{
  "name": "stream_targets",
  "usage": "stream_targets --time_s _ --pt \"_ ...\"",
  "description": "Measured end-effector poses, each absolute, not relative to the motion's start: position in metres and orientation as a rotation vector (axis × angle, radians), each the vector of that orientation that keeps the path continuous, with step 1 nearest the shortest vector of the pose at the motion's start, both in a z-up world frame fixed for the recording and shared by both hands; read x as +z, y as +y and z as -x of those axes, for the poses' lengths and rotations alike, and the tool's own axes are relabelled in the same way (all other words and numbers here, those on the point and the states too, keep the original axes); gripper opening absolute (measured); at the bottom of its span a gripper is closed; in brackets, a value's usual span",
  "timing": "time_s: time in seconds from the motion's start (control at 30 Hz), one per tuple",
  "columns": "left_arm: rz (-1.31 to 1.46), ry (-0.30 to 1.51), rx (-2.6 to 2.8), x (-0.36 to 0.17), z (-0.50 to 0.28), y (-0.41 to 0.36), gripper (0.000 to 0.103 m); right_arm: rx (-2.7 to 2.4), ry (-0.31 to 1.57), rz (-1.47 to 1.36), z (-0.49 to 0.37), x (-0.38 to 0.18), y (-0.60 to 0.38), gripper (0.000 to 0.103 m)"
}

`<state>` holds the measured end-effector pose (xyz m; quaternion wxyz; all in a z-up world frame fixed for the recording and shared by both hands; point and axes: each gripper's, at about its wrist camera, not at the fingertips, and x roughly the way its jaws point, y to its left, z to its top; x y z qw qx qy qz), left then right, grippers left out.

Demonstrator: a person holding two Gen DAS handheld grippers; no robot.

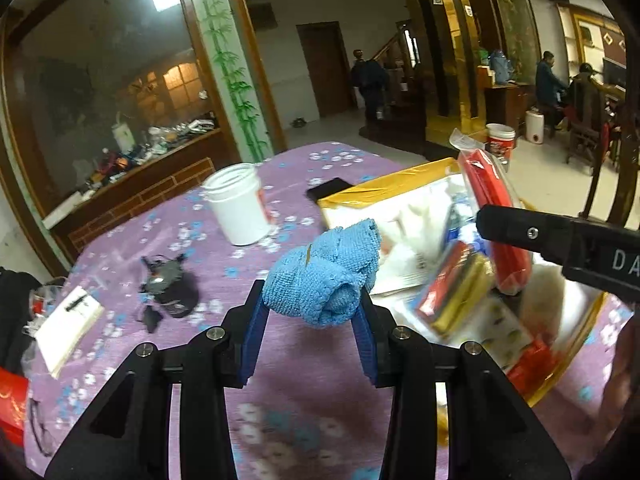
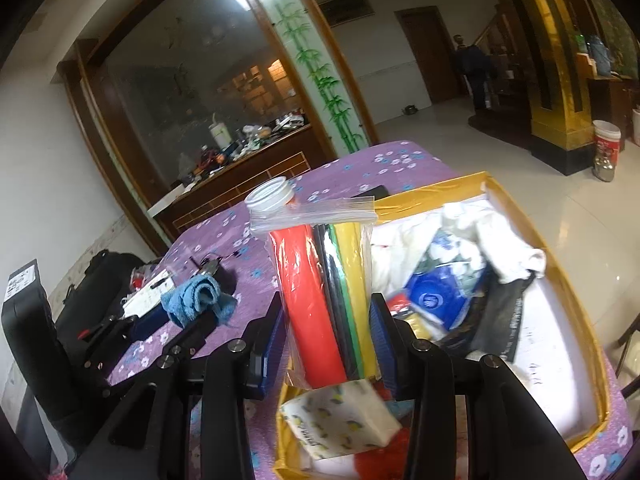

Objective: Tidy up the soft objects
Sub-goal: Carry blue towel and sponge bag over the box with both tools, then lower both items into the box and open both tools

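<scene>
A table under a purple flowered cloth (image 1: 312,360) is filling both views, with a glass partition, a bamboo-painted pillar and a tiled hall showing behind it.

The left claw (image 1: 314,312) is gripping a rolled blue towel (image 1: 324,276) between its blue pads, the roll bulging up past the fingertips and hanging clear above the cloth. Ahead and to the right of this claw, a yellow-edged box (image 1: 384,188) is sitting on the table. A white jar (image 1: 236,204) is standing ahead to the left, and a dark pouch (image 1: 172,284) and a notepad (image 1: 66,328) are lying further left.

The right claw (image 2: 328,340) is pinching a zip bag (image 2: 328,292) of red, green and yellow rolls, held upright over the near end of the box (image 2: 560,264). Just below its fingers a lemon-print tissue pack (image 2: 340,420) is lying in the box, and white cloth (image 2: 480,232) and a blue packet (image 2: 432,296) are lying in it further ahead. In the right view the towel (image 2: 196,296) is showing off to the left, over the table.

The work is looking well along: several soft things are already resting in the box, and both remaining ones are in the claws. The bag is nearly home and probably only needs lowering; the towel is not yet over the box and needs carrying across to the right. Whether the pouch belongs with the soft things I cannot tell.
</scene>
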<state>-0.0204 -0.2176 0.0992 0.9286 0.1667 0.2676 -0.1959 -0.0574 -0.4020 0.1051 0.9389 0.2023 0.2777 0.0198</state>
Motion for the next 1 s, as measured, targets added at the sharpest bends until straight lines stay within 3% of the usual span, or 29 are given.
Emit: stream_targets --time_s 0.57,1.0 --pt "-0.370 0.608 -0.521 0.083 0.036 -0.289 0.038 -0.118 0.552 -0.462 0.072 0.093 -0.462 0.042" --pt "-0.413 0.574 -0.496 0.070 0.040 -0.299 0.039 -0.171 0.608 -0.447 0.055 0.068 -0.469 0.042"
